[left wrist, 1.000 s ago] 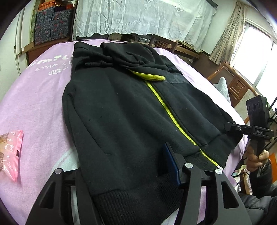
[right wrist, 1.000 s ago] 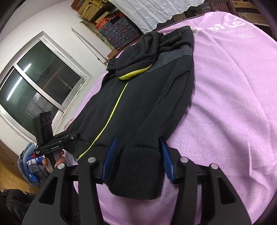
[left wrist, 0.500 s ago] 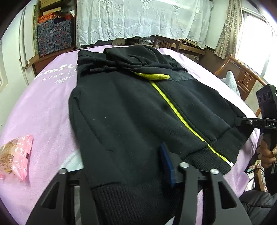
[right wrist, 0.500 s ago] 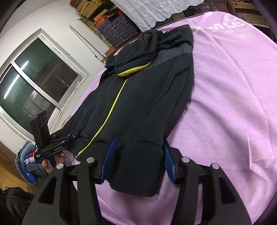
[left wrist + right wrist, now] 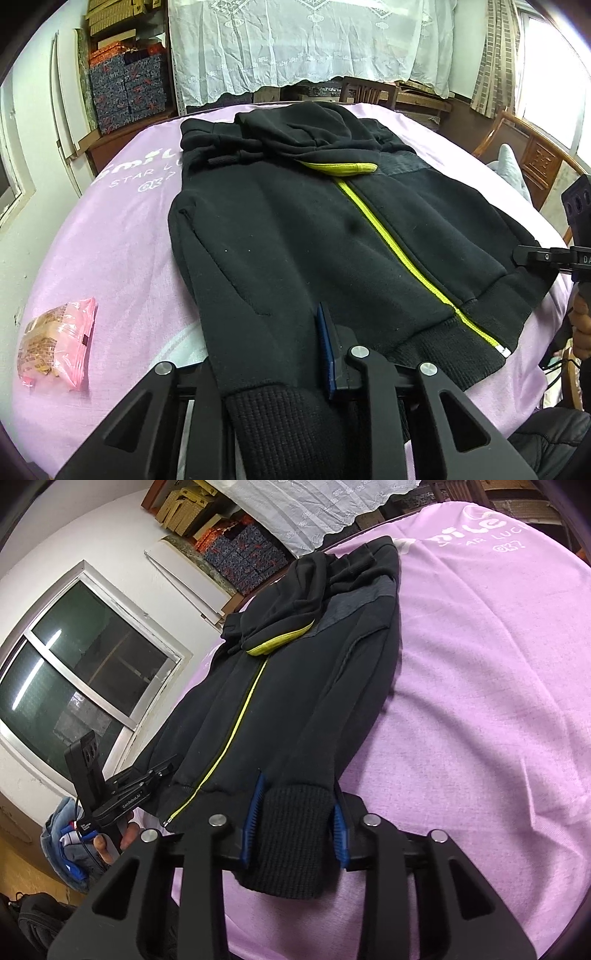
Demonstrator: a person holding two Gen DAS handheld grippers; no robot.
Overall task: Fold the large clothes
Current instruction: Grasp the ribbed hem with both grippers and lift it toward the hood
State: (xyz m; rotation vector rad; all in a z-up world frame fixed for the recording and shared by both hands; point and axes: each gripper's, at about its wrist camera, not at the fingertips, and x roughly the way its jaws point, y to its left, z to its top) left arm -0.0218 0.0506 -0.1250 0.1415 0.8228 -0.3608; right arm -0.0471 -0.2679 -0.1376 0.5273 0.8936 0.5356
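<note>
A black hooded jacket (image 5: 314, 229) with a yellow-green zipper lies flat, front up, on a pink-covered table (image 5: 122, 236), hood at the far end. My left gripper (image 5: 273, 354) straddles the jacket's ribbed hem at its near left corner, fingers closing on the fabric; the left finger is hidden under cloth. In the right wrist view the jacket (image 5: 288, 686) runs away from me, and my right gripper (image 5: 295, 823) has its blue pads on both sides of the ribbed cuff (image 5: 291, 834) at the other hem corner. Each gripper shows in the other's view: the right one (image 5: 543, 258), the left one (image 5: 140, 790).
A pink snack packet (image 5: 55, 343) lies on the table left of the jacket. Wooden chairs (image 5: 532, 158) stand at the right, stacked boxes (image 5: 125, 88) and a lace-draped shelf behind. A window (image 5: 74, 686) and a pile of clothes (image 5: 66, 834) are beside the table.
Both grippers have narrowed onto the jacket's hem corners. The right gripper's pads now press the ribbed cuff. The left wrist view has levelled out, the jacket sitting more centred.
</note>
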